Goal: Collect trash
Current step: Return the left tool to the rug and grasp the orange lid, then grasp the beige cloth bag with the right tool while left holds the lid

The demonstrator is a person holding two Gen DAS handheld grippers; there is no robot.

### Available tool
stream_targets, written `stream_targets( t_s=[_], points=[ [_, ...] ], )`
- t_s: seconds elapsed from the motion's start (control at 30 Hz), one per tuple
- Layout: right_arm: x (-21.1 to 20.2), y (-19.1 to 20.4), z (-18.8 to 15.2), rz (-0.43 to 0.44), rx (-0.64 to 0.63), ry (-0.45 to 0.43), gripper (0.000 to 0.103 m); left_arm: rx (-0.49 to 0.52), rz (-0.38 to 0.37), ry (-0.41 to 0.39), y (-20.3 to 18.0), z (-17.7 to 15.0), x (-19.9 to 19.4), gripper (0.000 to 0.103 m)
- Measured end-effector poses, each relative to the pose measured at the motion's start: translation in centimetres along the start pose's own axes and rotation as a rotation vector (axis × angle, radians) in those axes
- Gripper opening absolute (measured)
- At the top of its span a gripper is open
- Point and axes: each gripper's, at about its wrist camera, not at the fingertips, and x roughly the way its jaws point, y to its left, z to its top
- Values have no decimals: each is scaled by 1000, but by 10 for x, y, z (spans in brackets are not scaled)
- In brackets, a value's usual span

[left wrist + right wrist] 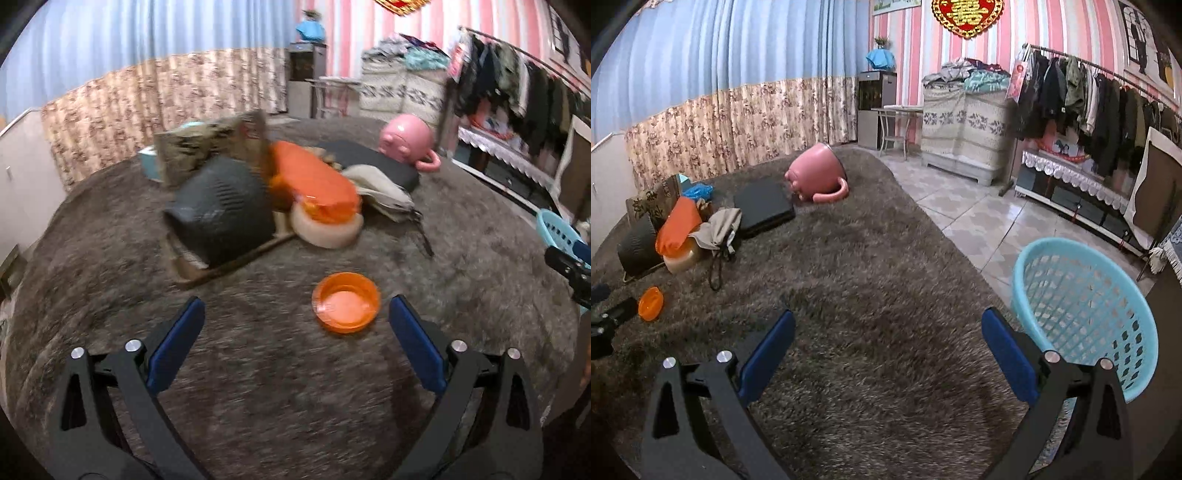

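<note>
Left gripper, black angular linkage arms with triangular cut-outs, silver round screw heads at the joints, flat blue pads on the fingers, right gripper, identical black frame, silver screws, blue pads

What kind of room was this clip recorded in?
Most likely a lived-in bedroom or living room in a home. A clothes rail hung with garments lines the pink striped wall, long curtains cover the other wall, and a shaggy grey carpet lies on the tiled floor, with household clutter and a blue basket.
</note>
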Motion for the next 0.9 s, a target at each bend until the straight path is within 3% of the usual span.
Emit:
stream_targets(
  t_s=[0.1, 0.13, 0.2, 0.23, 0.33, 0.57, 0.67, 0.8, 0.9],
  points=[
    [4, 3, -2, 8, -9, 16, 98, 2, -43, 63, -8, 6, 16, 77],
    [6, 5, -2, 10, -13, 20, 98, -1, -65, 101, -10, 8, 24, 64],
    [7, 6, -1, 17, -18, 24, 98, 0, -71, 133, -12, 8, 32, 59],
    [8, 7, -1, 21, -19, 24, 98, 4, -72, 128, -14, 8, 32, 59],
    [9, 12, 2, 36, -30, 25, 98, 7, -90, 111, -14, 6, 30, 41],
    [17, 39, 17, 96, -81, 21, 98, 5, -59, 32, -7, 6, 10, 39],
    [24, 52, 25, 139, -86, 23, 98, 2, -3, -39, 4, 12, -1, 39],
    [36, 76, 38, 183, -98, 19, 98, -16, 127, -124, 29, 21, -8, 39],
    [52, 96, 47, 205, -110, 37, 98, -53, 174, -173, 48, 26, -13, 39]
  ],
)
